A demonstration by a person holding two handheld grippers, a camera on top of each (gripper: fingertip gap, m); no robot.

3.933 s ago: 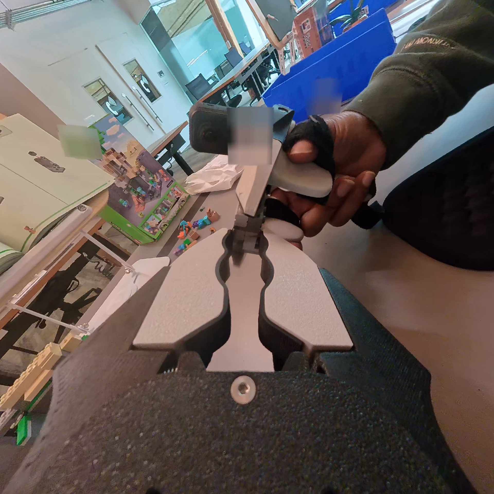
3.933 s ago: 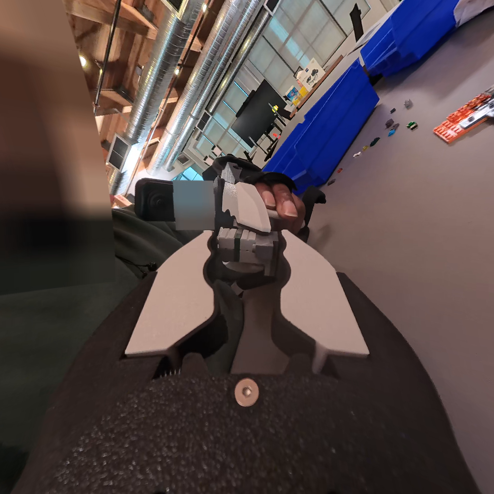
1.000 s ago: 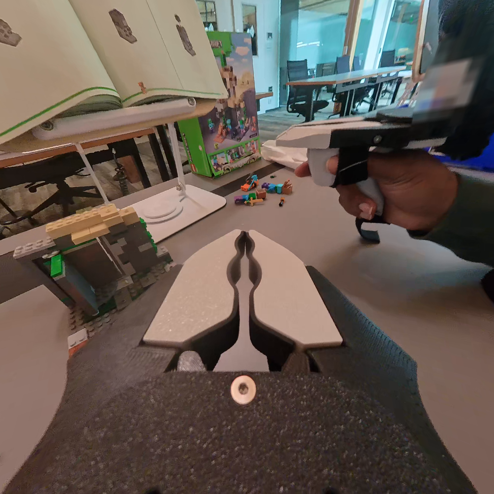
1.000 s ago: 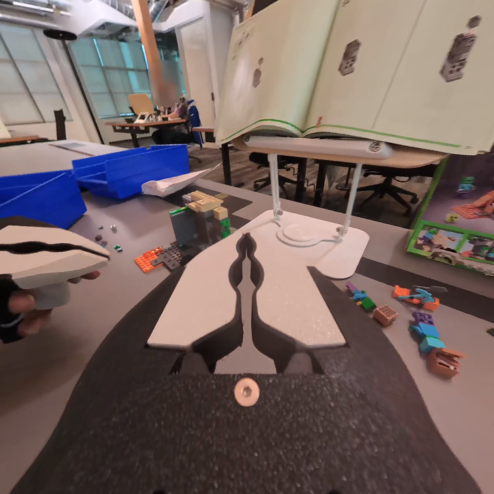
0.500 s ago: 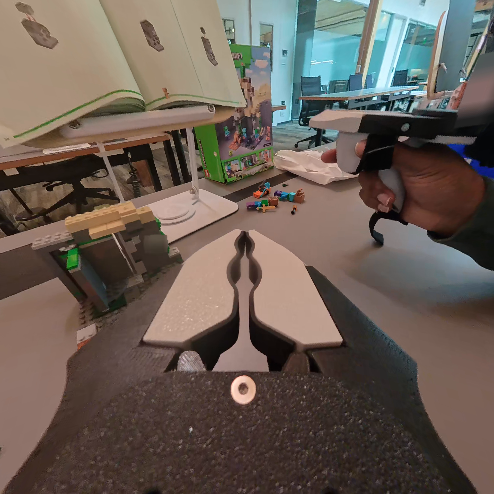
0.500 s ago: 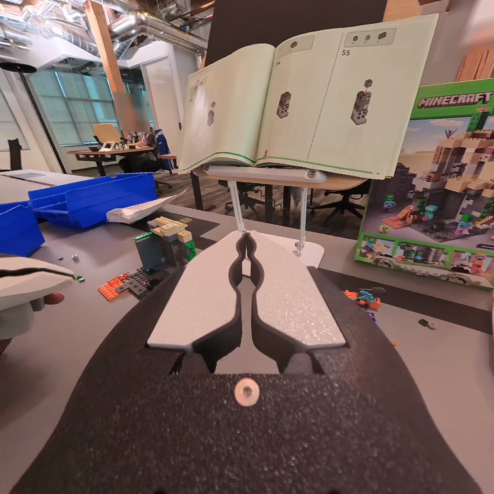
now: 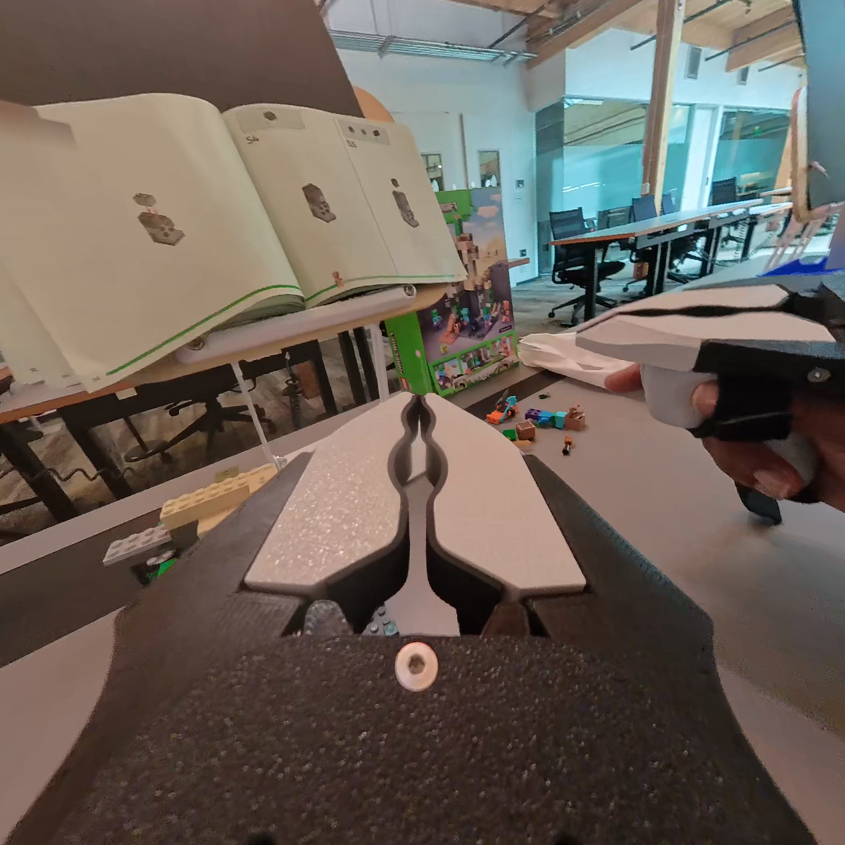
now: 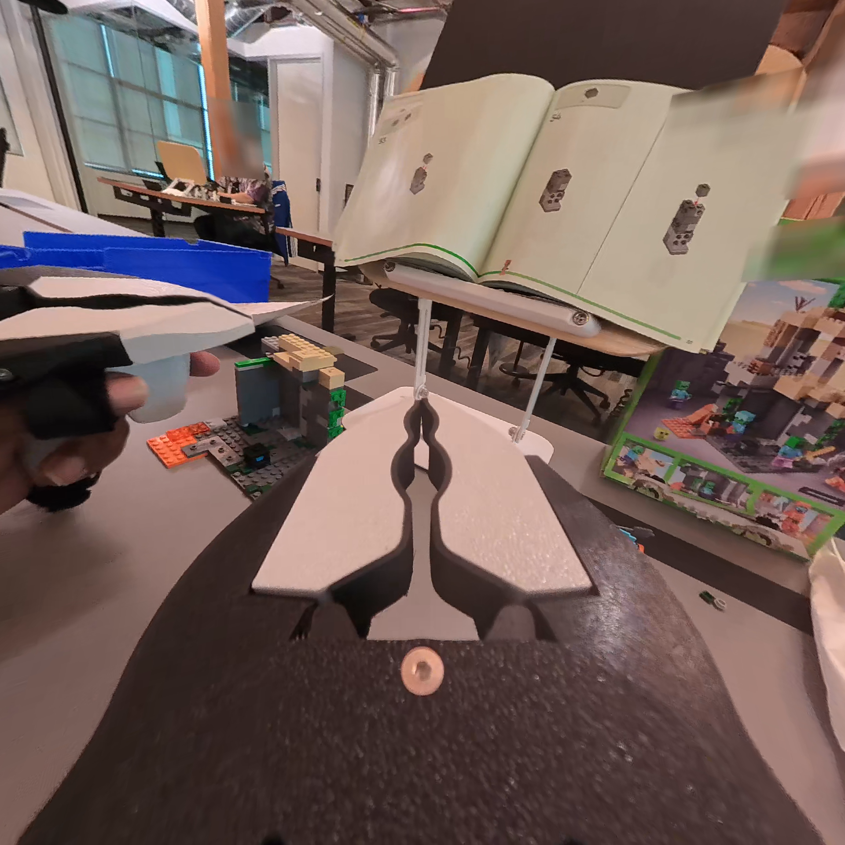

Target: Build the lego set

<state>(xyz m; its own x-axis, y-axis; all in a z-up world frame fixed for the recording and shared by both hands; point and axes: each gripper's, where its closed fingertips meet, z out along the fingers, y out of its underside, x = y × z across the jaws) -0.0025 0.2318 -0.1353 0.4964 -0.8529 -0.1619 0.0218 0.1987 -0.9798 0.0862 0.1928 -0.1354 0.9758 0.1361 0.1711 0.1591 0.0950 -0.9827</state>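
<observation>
**Both grippers closed and empty above the grey table**

While the instruction book (image 8: 548,192) lies open on its white stand (image 8: 423,366) at the far side, the left gripper (image 7: 418,402) is held in the air with its fingertips pressed together and nothing between them. The right gripper (image 8: 419,407) is the same: tips meeting, only the wavy gap farther back left between the two pale fingers, and no brick held or touched.

In the right wrist view the partly built lego model (image 8: 292,398) stands on the grey table (image 8: 114,571) to the left of that gripper's tips, near the foot of the stand. It has a tan top, grey and green walls, and an orange plate (image 8: 176,443) at its near left edge. The left gripper shows at the left edge of this view, above the table and apart from the model.

In the left wrist view the model sits low on the left, mostly hidden by the gripper body. A scatter of small coloured pieces (image 7: 539,420) lies farther off on the right, in front of the upright green set box (image 7: 462,311). A white bag (image 7: 562,356) lies right of the box.
</observation>
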